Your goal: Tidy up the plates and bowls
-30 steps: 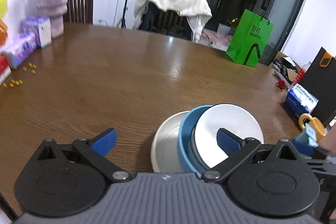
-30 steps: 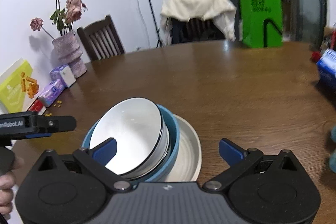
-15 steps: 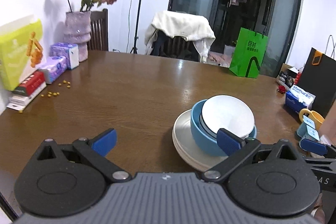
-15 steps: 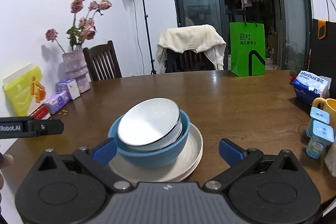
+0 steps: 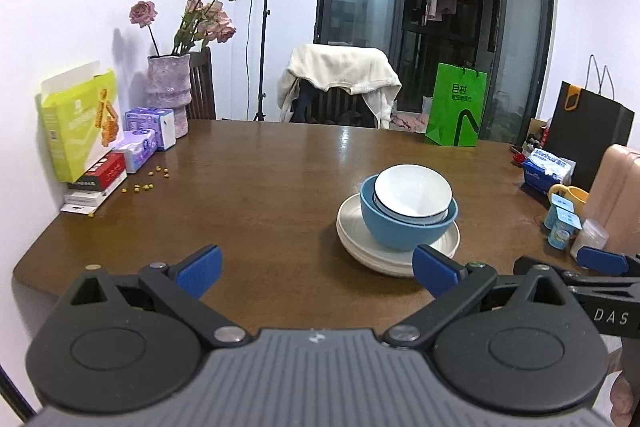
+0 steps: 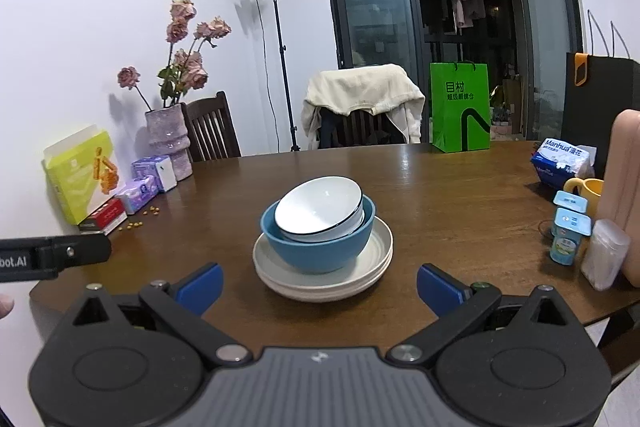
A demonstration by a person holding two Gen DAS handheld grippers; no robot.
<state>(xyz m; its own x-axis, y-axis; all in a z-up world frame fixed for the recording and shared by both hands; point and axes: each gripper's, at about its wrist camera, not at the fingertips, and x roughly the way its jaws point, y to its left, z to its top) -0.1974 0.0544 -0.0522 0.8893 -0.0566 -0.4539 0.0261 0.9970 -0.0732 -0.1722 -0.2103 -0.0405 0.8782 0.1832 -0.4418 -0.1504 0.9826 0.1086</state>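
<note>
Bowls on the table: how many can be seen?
2. A blue bowl stands on the stacked white plates at mid-table, and a white bowl sits tilted inside it. Another bowl could be hidden between them; the rims are unclear.

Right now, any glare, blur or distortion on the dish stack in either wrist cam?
Left wrist: strong fisheye bowing at the edges, lamp glare streak on the table, white bowl sharp. Right wrist: same bowing, sheen on the table near the green bag, blue bowl and plates sharp, no motion blur.

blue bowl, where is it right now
The blue bowl sits centre in the right wrist view, on the stacked white plates, holding the tilted white bowl.
</note>
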